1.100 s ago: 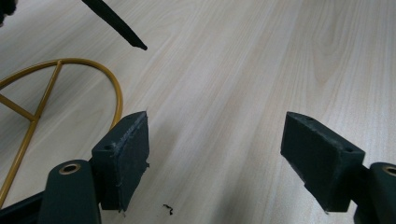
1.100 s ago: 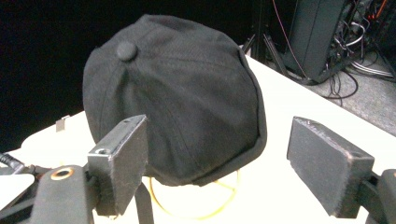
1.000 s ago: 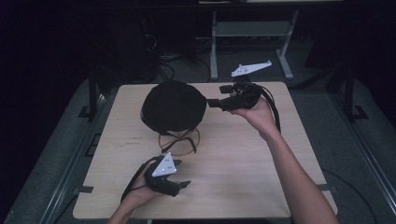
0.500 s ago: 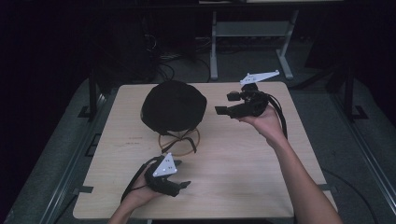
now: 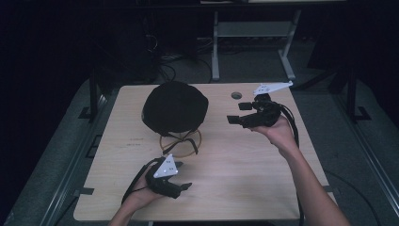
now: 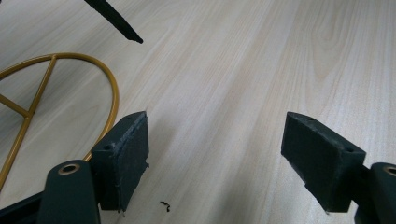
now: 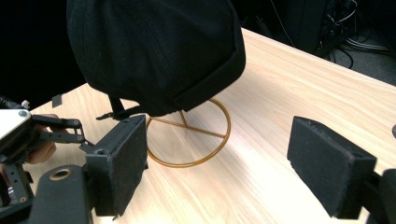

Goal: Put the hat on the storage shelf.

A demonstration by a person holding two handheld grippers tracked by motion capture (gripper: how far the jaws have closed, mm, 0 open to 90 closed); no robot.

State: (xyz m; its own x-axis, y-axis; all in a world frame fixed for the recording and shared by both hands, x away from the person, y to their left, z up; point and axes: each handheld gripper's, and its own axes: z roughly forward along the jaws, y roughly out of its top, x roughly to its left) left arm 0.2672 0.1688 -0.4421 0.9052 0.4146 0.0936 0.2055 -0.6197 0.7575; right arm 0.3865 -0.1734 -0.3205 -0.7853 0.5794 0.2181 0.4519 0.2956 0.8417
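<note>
— High view first: we've got the black cap (image 5: 175, 107) perched on its gold wire stand (image 5: 180, 142), far-left of the table (image 5: 263, 179). Our right gripper (image 5: 239, 113) hovers beside it, jaws spread, empty.

— And our left gripper (image 5: 181, 181) sits low near the stand's ring, jaws wide too. We'd approach level and pinch the cap's rim squarely.

— Any logos?

— None we can read.

Cap (image 5: 175, 107) sat on stand (image 5: 180, 142), left of centre toward the table's (image 5: 263, 179) far edge. Right gripper (image 5: 239, 113) hung to its right, apart. Left gripper (image 5: 184, 188) rested before the stand, near the table's front edge.
</note>
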